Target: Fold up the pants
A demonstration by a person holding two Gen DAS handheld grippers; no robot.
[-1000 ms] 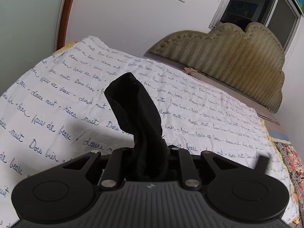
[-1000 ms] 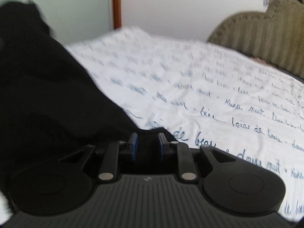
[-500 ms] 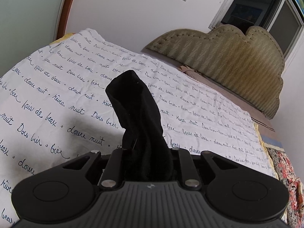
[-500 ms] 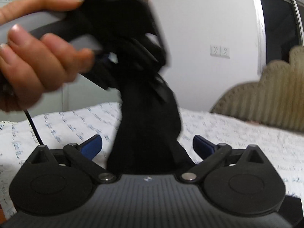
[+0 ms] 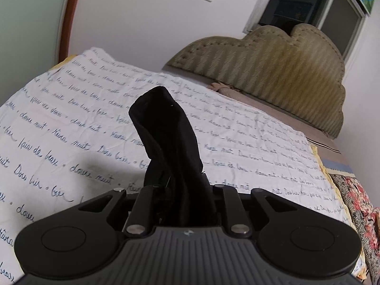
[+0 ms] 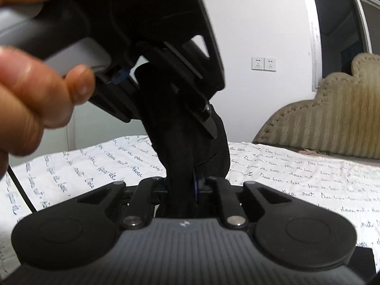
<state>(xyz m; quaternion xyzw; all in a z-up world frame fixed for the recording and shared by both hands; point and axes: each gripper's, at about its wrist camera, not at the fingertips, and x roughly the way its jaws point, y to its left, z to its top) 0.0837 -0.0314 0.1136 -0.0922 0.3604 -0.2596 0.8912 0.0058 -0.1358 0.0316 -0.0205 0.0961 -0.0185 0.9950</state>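
Pinching a bunched fold of the black fabric pants point(image 5: 169, 152), the left tongs point(image 5: 182, 204) are pressed together; the same garment is clamped by the right tongs point(image 6: 184, 190) above the script-printed white bedsheet point(image 5: 71, 128).

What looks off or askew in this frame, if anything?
The black pants are bunched into a twisted rope rather than spread flat. The left gripper and right gripper both clamp them close together above the bedsheet. Nothing looks spilled or damaged.
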